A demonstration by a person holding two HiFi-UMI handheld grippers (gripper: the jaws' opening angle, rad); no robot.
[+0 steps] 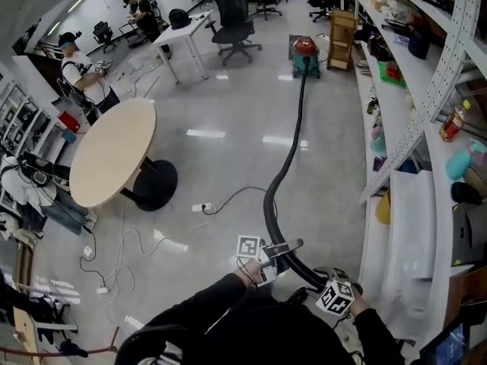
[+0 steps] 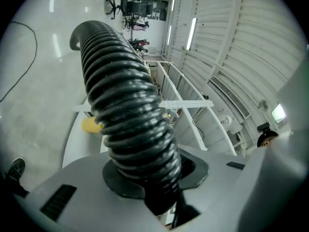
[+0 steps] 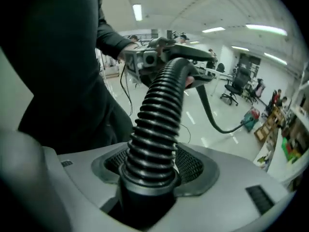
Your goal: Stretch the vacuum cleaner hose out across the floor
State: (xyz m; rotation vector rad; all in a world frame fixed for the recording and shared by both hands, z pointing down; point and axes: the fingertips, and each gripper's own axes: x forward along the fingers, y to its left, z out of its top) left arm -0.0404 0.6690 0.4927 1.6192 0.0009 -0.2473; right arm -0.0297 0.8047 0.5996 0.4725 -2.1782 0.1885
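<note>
A black ribbed vacuum hose (image 1: 283,166) runs across the glossy floor from the red and green vacuum cleaner (image 1: 307,55) at the far end to my two grippers at the bottom. My left gripper (image 1: 285,248) is shut on the hose (image 2: 125,95), which passes between its pads (image 2: 145,173). My right gripper (image 1: 326,278) sits closer to my body, at the hose's near end. Its jaws (image 3: 149,178) stand open around the smooth end cuff (image 3: 145,187), with a dark gap beside it. From there the hose (image 3: 159,115) rises to the left gripper (image 3: 149,57).
A round wooden table (image 1: 114,150) stands at the left, with loose cables and a power strip (image 1: 202,206) on the floor beside it. Loaded white shelves (image 1: 411,128) line the right side. Office chairs (image 1: 232,21), desks and people (image 1: 84,78) are at the back.
</note>
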